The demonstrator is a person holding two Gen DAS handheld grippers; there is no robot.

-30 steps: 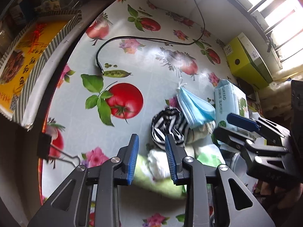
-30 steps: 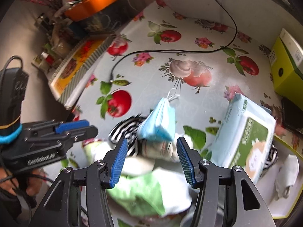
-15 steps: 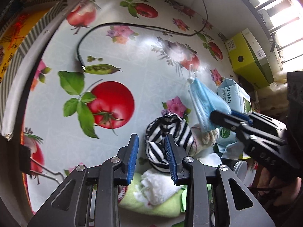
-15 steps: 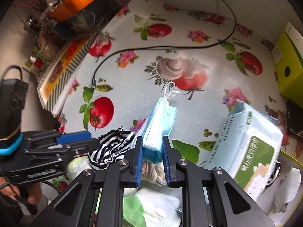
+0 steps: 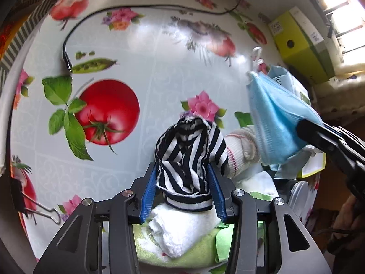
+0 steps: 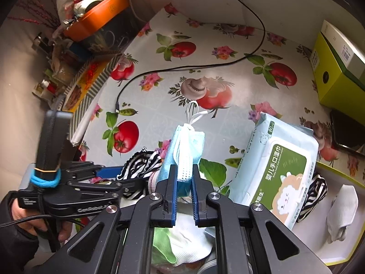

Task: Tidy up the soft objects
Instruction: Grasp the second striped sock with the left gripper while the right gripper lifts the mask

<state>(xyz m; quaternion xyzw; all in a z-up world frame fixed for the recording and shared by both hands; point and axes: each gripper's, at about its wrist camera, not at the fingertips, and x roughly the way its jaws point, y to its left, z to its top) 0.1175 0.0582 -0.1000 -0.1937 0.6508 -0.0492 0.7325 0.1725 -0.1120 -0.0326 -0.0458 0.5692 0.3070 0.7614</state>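
My left gripper (image 5: 183, 171) is shut on a black-and-white striped sock (image 5: 189, 150), held over a pile of soft items. My right gripper (image 6: 184, 171) is shut on a folded blue face mask (image 6: 186, 150), lifted above the pile; the mask also shows in the left wrist view (image 5: 273, 118). Below lie a white towel (image 5: 180, 230) on green cloth (image 5: 205, 251) and a white sock with pink trim (image 5: 241, 146). The striped sock shows in the right wrist view (image 6: 139, 164), with the left gripper (image 6: 107, 173) around it.
A pack of wet wipes (image 6: 278, 173) lies right of the pile. A tray (image 6: 342, 258) at the right holds a striped sock (image 6: 312, 194) and a white sock (image 6: 342, 210). A black cable (image 6: 182, 68) crosses the tablecloth. A yellow-green box (image 6: 337, 68) stands at the far right.
My left gripper has closed on the striped sock and raised it. My right gripper, shut on the mask half a second ago, has lifted it further up and right.
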